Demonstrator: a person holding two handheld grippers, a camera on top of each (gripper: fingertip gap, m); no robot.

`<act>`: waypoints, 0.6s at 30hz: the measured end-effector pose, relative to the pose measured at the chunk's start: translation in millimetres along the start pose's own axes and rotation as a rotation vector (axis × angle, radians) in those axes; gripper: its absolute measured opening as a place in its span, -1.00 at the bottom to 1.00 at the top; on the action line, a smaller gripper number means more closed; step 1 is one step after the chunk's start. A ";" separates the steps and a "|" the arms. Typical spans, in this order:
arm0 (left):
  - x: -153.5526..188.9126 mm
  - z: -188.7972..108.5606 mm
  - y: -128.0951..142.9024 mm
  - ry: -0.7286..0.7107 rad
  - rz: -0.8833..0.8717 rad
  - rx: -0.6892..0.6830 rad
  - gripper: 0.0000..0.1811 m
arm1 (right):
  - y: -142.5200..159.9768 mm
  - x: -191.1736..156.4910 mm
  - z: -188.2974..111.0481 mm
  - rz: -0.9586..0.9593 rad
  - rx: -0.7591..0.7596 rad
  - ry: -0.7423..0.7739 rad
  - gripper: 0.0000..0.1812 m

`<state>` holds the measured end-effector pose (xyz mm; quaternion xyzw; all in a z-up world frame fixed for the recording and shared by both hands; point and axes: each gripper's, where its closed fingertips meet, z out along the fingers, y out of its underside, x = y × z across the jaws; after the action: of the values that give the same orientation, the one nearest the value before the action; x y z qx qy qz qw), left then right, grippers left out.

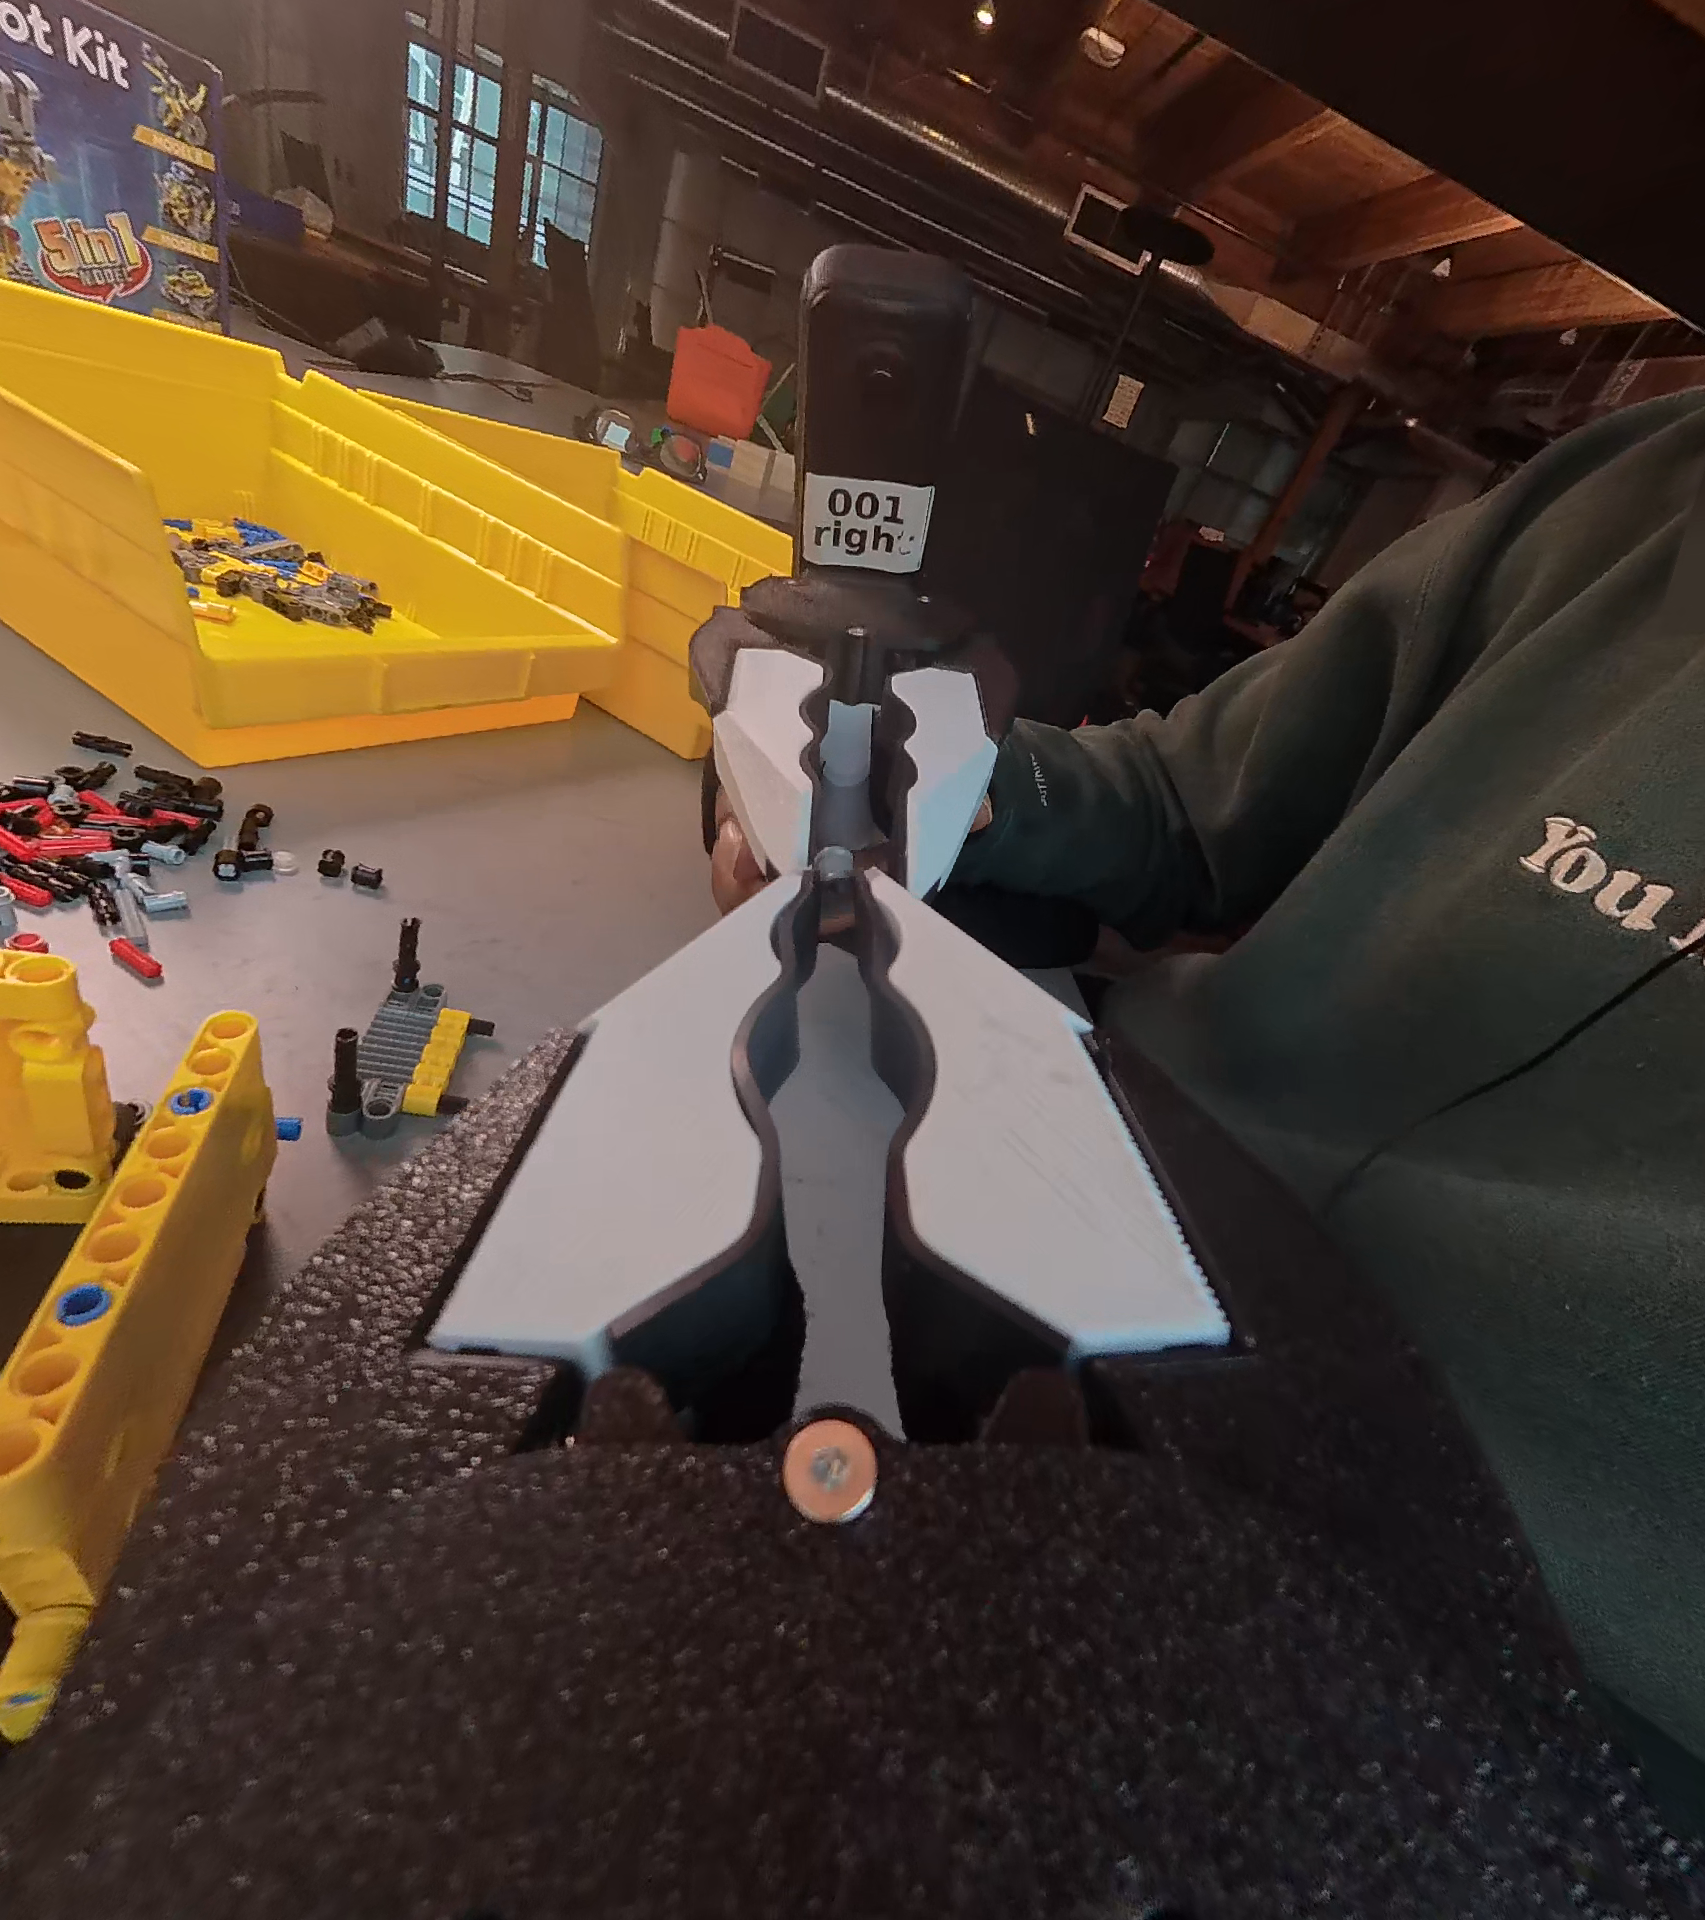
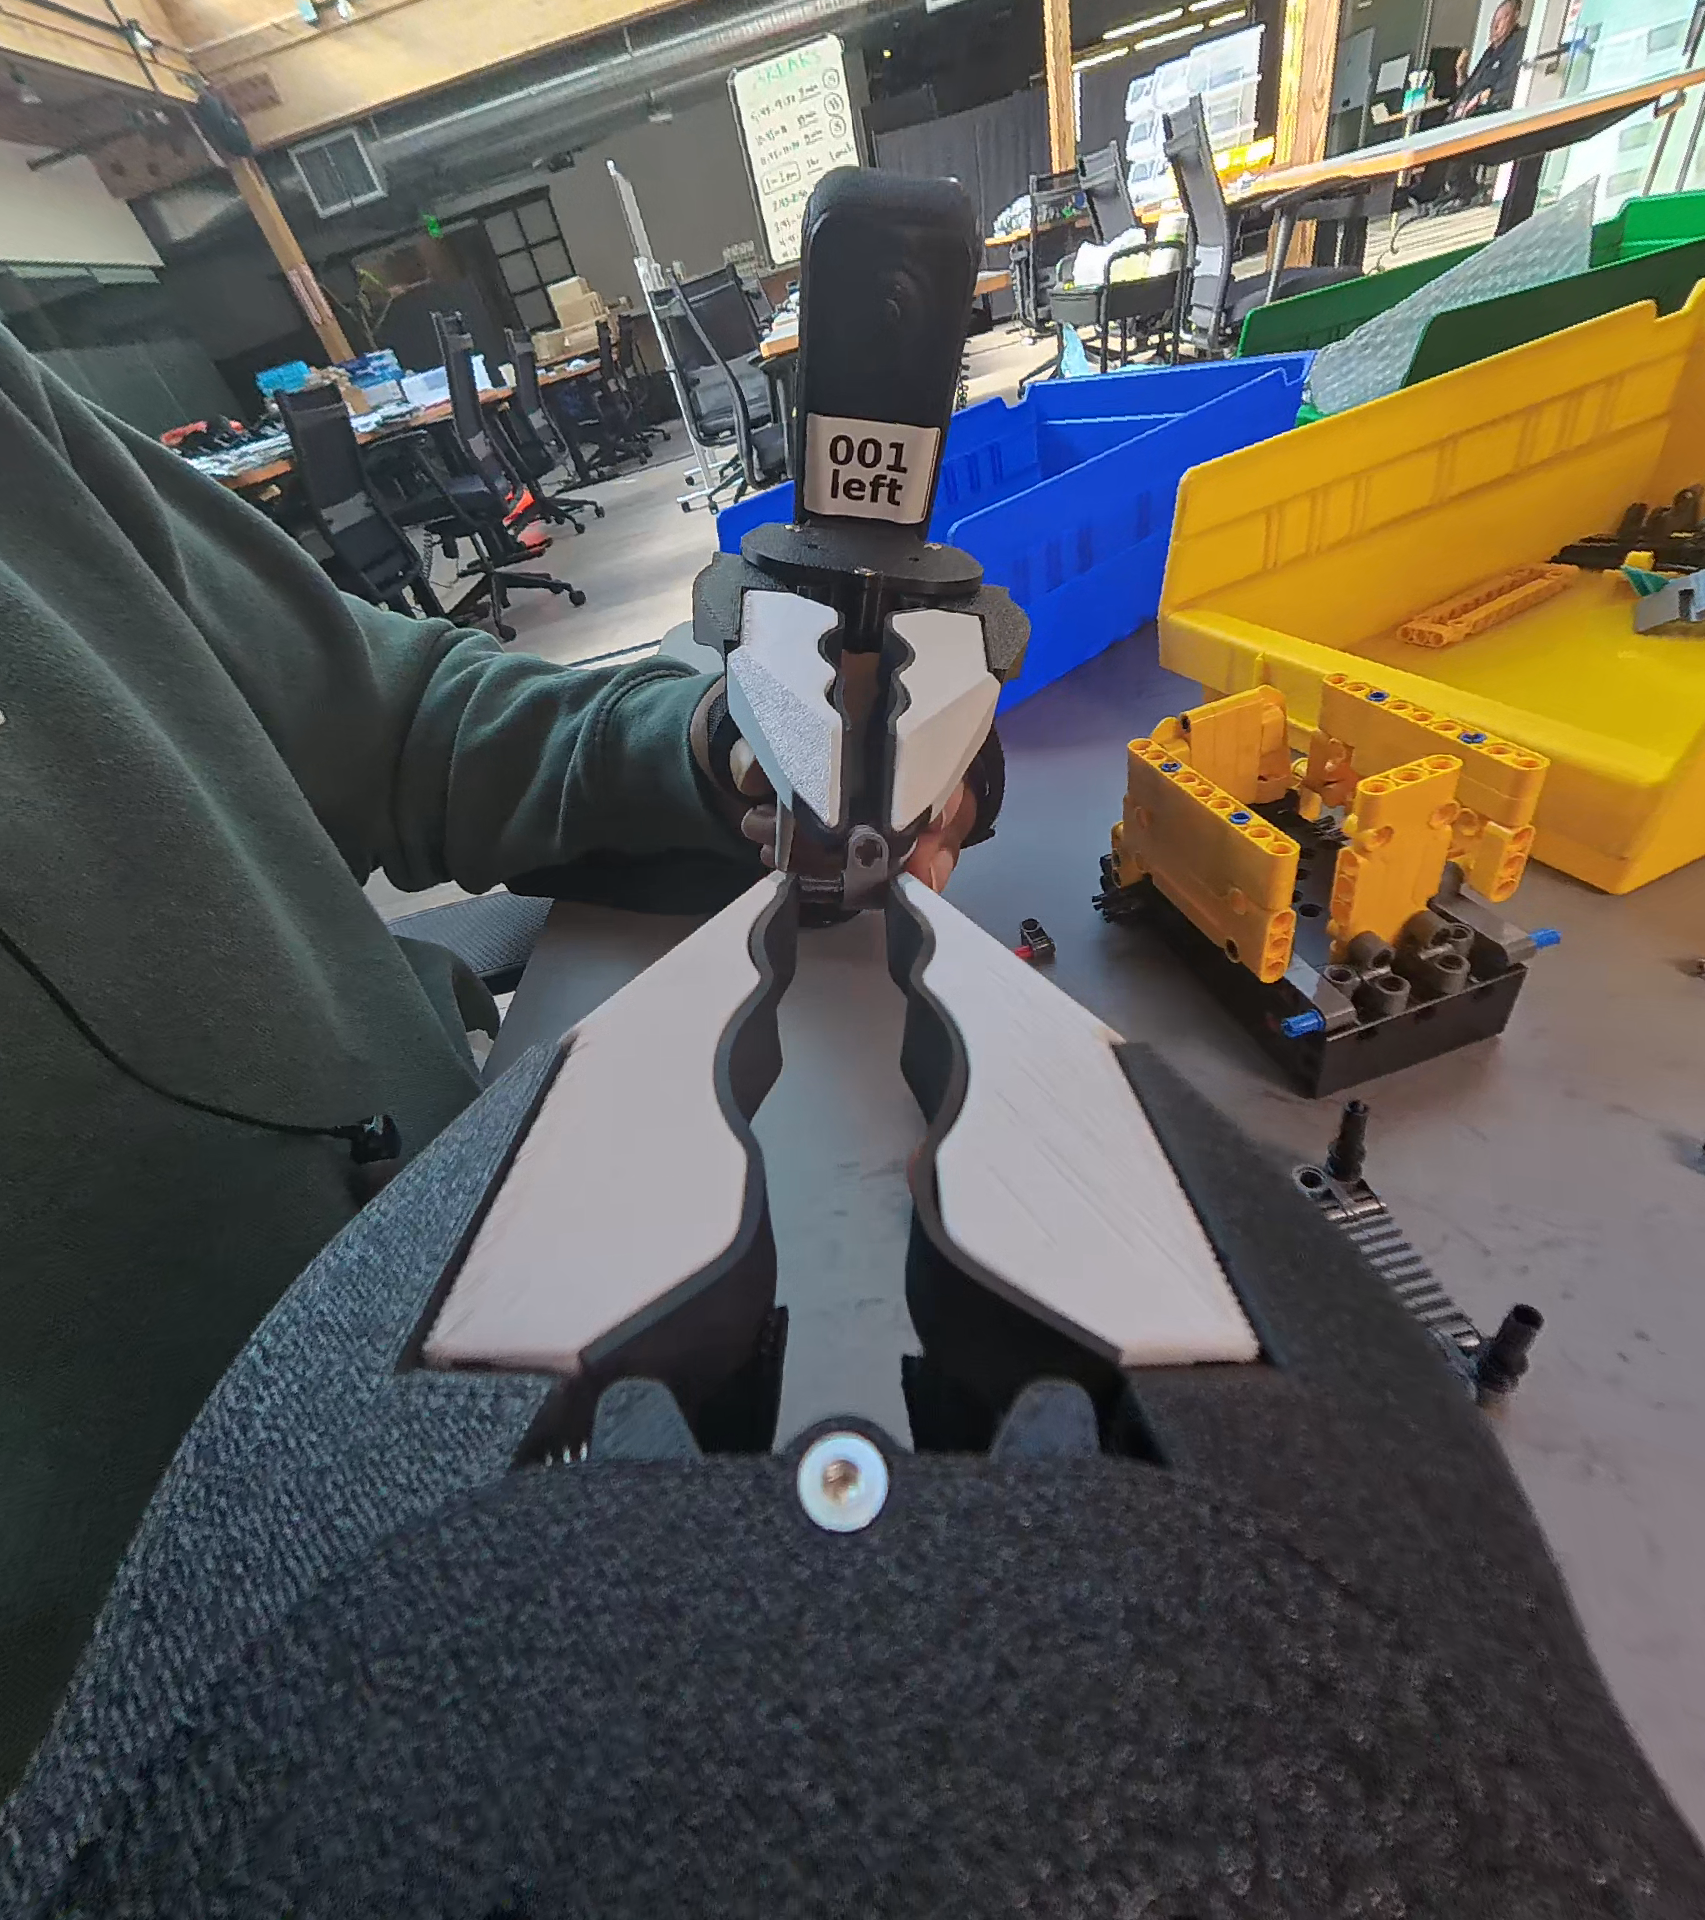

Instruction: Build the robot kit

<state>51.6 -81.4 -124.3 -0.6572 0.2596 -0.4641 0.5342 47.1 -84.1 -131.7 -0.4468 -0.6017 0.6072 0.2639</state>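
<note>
My two grippers meet tip to tip above the grey table. In the left wrist view, my left gripper is shut on a small grey piece with a rounded end. The right gripper faces it, held by a hand in a dark green sleeve. In the right wrist view, my right gripper is closed around a small grey-and-black connector with a hole. The left gripper touches the same piece from the far side. Where one part ends and the other begins is hidden by the fingertips.
A yellow beam assembly on a black base stands right of the grippers and also shows in the left wrist view. Nearby are loose red, black and grey pins, a small grey-yellow subassembly, a toothed rack, yellow bins and a blue bin. From the right gripper's tips to the small grey-yellow subassembly is close to 12 cm.
</note>
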 end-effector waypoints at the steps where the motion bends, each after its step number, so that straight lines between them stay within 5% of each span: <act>1: 0.7 0.1 0.2 0.003 0.000 -0.001 -0.95 | 0.3 -0.8 0.2 -0.005 -0.002 -0.003 -0.82; 11: -16.7 -7.2 4.8 -0.088 -0.009 -0.058 -0.92 | 4.7 18.9 -4.3 0.070 -0.026 0.071 -0.83; 18: -35.9 -12.5 60.7 -0.220 0.091 -0.426 -0.78 | 6.8 50.7 -23.6 0.219 0.000 0.159 -0.83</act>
<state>34.3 -74.9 -193.5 -0.7891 0.3214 -0.3000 0.4290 45.5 -29.8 -146.7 -0.5564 -0.5266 0.5951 0.2428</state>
